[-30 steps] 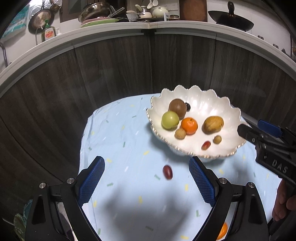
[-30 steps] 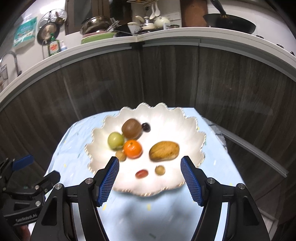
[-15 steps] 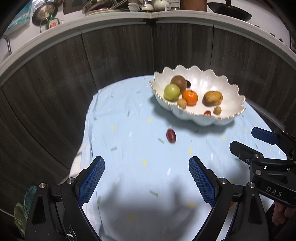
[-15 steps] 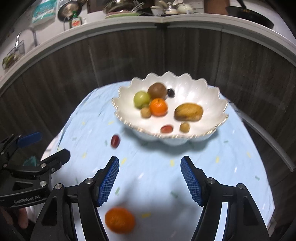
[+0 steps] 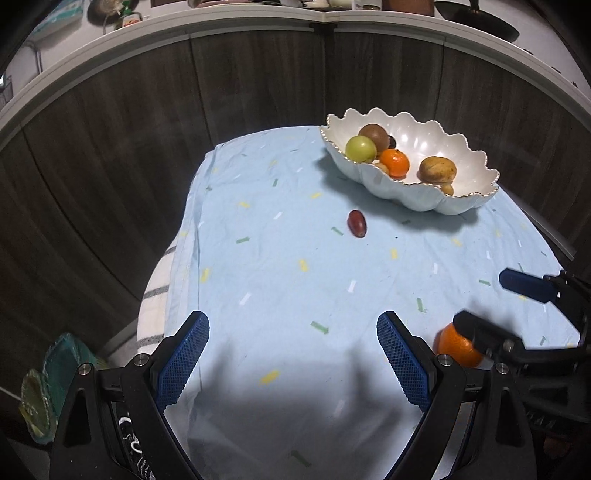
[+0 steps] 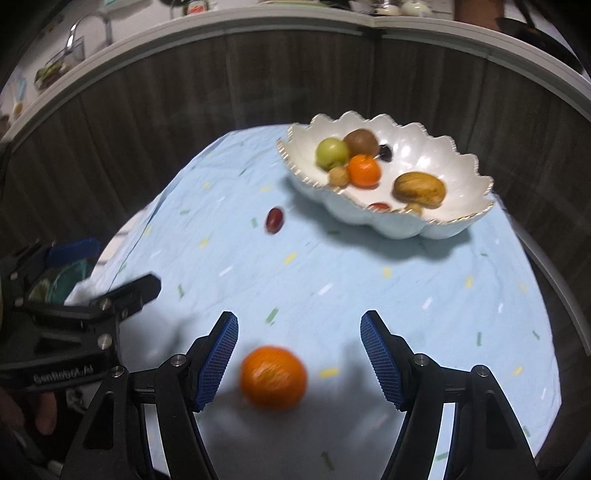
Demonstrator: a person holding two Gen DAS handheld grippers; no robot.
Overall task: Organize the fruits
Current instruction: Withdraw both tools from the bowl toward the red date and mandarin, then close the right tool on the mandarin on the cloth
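My left gripper (image 5: 293,356) is spread wide over bare blue cloth (image 5: 295,273), nothing between its pads. My right gripper (image 6: 299,354) is also open, its blue pads apart, and an orange (image 6: 273,377) lies on the cloth between its fingers, closer to the left pad; I see a gap on both sides, so nothing is pinched. From the left camera that same orange (image 5: 456,347) shows at the near right, partly hidden behind one black finger of the right gripper (image 5: 495,306).

A small red fruit (image 5: 357,223) lies alone on the cloth, farther off, just left of and nearer than the bowl (image 5: 413,195). In the right view it (image 6: 274,220) sits far and left of my fingers, well apart from the orange.

The white scalloped bowl (image 6: 436,225) stands at the far right of the table. Inside I see a green fruit (image 6: 331,153) at the left touching a brown round one (image 6: 361,141) behind it, a dark little fruit (image 6: 386,152) just right of that, a second orange (image 6: 364,170) in the middle, a small tan nut (image 6: 338,176) beside it on the left, and a larger brown oval fruit (image 6: 419,188) at the right. Near the front rim another red fruit (image 6: 379,206) and a small tan one (image 6: 413,208) peek over the edge.

My left gripper (image 6: 122,295) shows at the left of the right view, with part of a hand (image 6: 40,415) on its handle. Dark wood panels (image 5: 258,92) rise behind the table, under a pale counter (image 5: 258,20) crowded with kitchenware too small to name
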